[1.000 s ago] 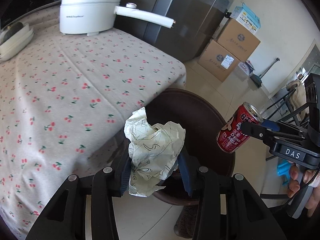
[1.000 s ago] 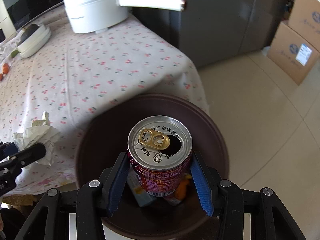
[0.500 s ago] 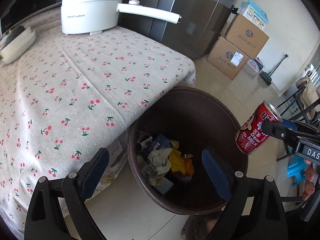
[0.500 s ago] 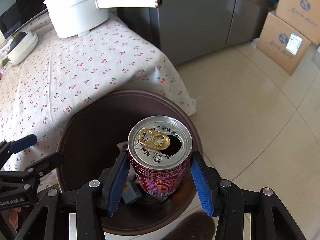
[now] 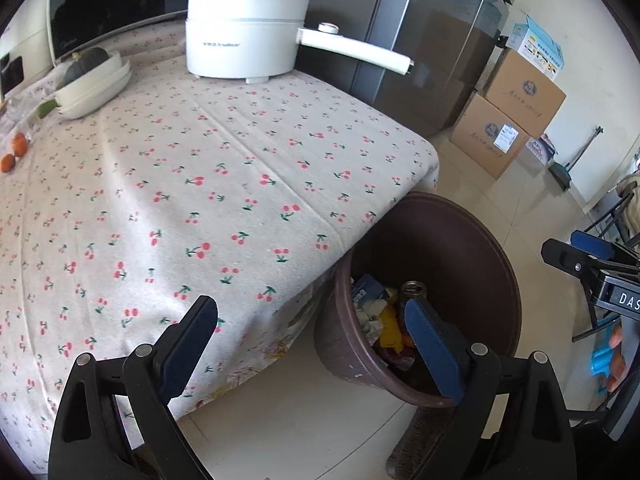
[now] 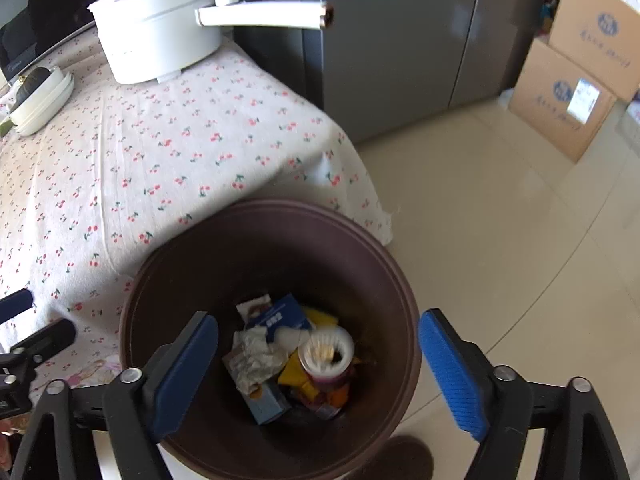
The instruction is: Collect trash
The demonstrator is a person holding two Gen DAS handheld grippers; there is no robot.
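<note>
At the far left of the table, two small orange fruits (image 5: 14, 152) sit on the cherry-print tablecloth (image 5: 200, 184), with a white dish (image 5: 96, 84) holding a dark green squash behind them and a white electric pot (image 5: 244, 36) further along. None of this reads as rubbish, and the cloth in view carries no wrappers or cans.

The left gripper (image 5: 312, 344) hangs over the table's near corner with its jaws spread wide and nothing between them. Just right of the corner, on the floor and touching the hanging cloth, stands the brown trash bin (image 6: 256, 216). Inside it lie crumpled paper (image 6: 256, 356), a blue carton (image 6: 280, 318), yellow scraps and a red can (image 6: 326, 360) (blurred, so it may be falling or only just landed). The right gripper (image 6: 318, 372) is directly above the bin mouth, its jaws opening, and no pad touches the can below.

My reading is that both loads are now in the bin, so this round is done. Whether more trash waits elsewhere cannot be told; only part of the table shows. Cardboard boxes (image 5: 516, 112) stack against the wall at right.
</note>
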